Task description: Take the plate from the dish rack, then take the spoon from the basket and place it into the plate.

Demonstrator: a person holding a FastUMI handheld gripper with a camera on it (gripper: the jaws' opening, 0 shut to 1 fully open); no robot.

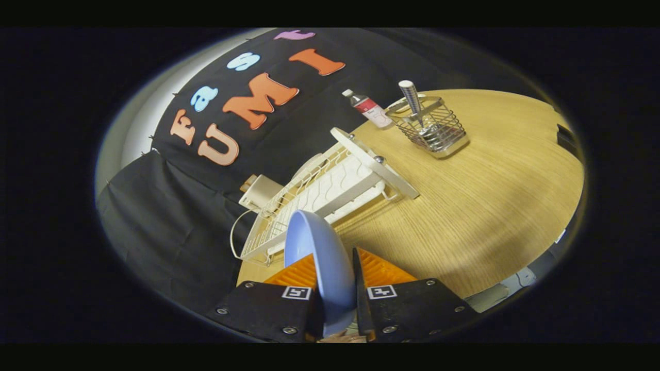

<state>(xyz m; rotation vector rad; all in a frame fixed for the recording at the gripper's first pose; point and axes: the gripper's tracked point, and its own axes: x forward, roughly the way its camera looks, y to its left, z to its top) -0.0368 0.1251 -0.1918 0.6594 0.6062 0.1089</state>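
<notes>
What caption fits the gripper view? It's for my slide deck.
Tool shut on the blue plate, lifted beside the white dish rack; spoon waits in the basket.

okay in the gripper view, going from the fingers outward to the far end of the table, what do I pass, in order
gripper shut on the blue plate → white dish rack → wire basket holding the spoon → bottle.

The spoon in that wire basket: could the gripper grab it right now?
Probably not yet. The gripper is shut on the blue plate, so its fingers are occupied. The spoon stands upright in the basket across open table; the path looks free.
</notes>
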